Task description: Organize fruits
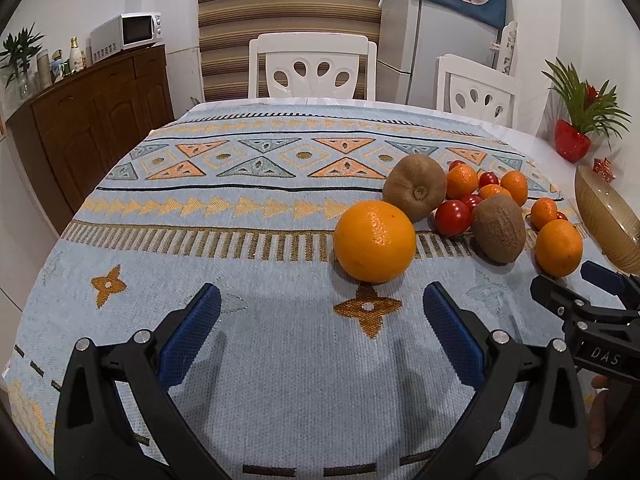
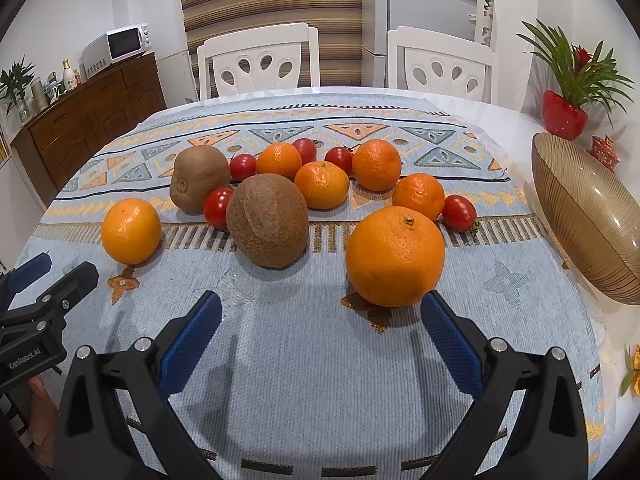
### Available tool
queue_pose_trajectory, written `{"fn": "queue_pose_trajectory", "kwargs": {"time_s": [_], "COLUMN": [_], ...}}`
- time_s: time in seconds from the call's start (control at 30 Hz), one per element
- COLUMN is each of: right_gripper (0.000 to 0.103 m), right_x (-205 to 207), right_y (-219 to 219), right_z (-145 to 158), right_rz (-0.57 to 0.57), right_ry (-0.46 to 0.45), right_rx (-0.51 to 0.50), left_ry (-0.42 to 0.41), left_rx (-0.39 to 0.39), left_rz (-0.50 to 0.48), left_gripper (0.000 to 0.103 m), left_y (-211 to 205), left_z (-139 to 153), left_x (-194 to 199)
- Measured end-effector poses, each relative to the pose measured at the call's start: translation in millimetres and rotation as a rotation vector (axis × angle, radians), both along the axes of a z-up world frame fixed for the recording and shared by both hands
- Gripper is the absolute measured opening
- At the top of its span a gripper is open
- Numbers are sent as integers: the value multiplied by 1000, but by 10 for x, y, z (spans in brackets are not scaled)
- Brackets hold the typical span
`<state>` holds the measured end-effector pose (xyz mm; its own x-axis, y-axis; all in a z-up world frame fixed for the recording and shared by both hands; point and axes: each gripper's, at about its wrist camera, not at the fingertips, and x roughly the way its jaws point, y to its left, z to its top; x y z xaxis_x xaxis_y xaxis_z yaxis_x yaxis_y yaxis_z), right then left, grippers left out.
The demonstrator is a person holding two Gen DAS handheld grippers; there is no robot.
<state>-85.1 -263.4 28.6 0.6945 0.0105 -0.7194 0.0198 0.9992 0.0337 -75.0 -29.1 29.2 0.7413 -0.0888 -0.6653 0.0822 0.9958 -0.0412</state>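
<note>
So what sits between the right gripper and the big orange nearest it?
Nothing: in the right wrist view only bare patterned tablecloth lies between the open right gripper and the big orange, which sits just beyond its right-hand fingertip.

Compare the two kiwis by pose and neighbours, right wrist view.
The near kiwi shows only fuzzy flank; the far kiwi turns its stem end toward the camera. The near kiwi looks bigger, though it also sits closer to the lens. A cherry tomato sits between them, against the far kiwi; whether it touches the near one I cannot tell. Both are brown, lie on the tablecloth, and are outside either claw.
</note>
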Motion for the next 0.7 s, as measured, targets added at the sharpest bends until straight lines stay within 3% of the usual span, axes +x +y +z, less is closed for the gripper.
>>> {"fn": "queue_pose_trajectory", "kwargs": {"time_s": [0.3, 0.43, 0.57, 0.7], "right_gripper": [98, 98, 98, 98], "right_x": [-10, -55, 27, 173], "right_y": [-49, -38, 1, 31], "right_z": [32, 130, 274, 360], "right_rz": [-7, 31, 58, 56], "right_ry": [-13, -31, -34, -63], "right_rx": [24, 48, 63, 62], "left_ry": [19, 24, 9, 18], "left_rx": [-32, -108, -65, -80], "left_rz": [-6, -47, -68, -102], "left_gripper": [100, 100, 100, 100], "left_y": [34, 99, 50, 12], "left_z": [30, 229, 421, 405], "left_x": [23, 28, 98, 279]}}
